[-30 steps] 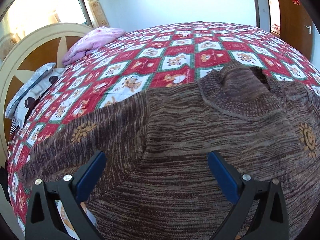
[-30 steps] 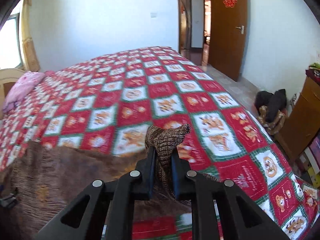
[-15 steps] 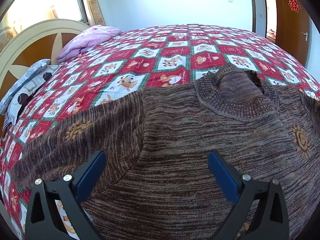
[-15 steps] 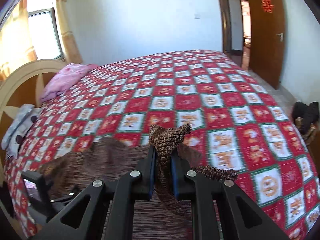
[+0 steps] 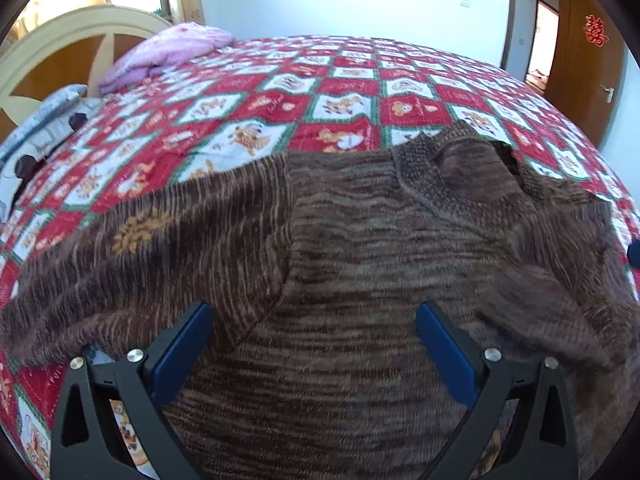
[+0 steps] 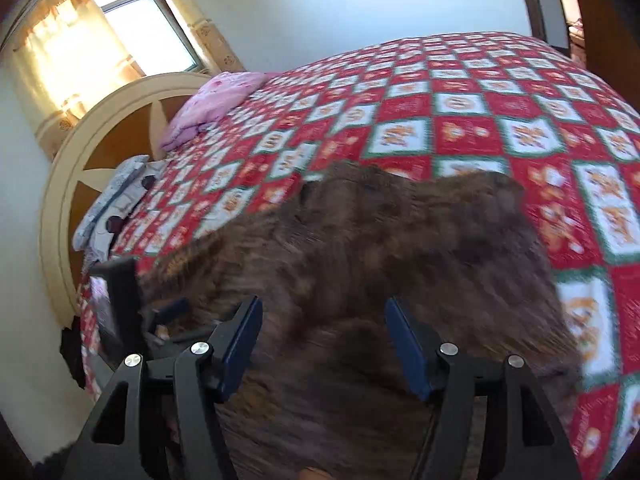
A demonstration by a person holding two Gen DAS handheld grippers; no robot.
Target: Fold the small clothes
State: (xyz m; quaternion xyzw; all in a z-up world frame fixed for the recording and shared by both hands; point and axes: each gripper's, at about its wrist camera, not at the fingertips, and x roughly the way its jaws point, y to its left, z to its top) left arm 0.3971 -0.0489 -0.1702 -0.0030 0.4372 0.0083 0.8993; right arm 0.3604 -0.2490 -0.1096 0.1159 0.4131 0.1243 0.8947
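Observation:
A brown knit sweater [image 5: 360,264] lies flat on the red patchwork bedspread [image 5: 344,80], collar [image 5: 448,168] toward the far side. Its left sleeve [image 5: 132,248] is spread out to the left; its right sleeve [image 5: 560,264] is folded in over the body. My left gripper [image 5: 312,336] is open and empty just above the sweater's chest. My right gripper [image 6: 324,340] is open and empty over the sweater [image 6: 380,256], which looks blurred in that view. The left gripper's body [image 6: 120,300] shows at the left of the right wrist view.
A pink folded blanket [image 5: 168,52] and a grey pillow [image 5: 40,120] lie by the cream headboard [image 5: 72,40] at the far left. A brown door [image 5: 588,64] stands at the far right. The bedspread [image 6: 480,112] stretches beyond the sweater.
My right gripper has opened and let go of the sleeve cuff, which now lies folded over the sweater's body. The right gripper swung left. The left gripper stayed open above the chest.

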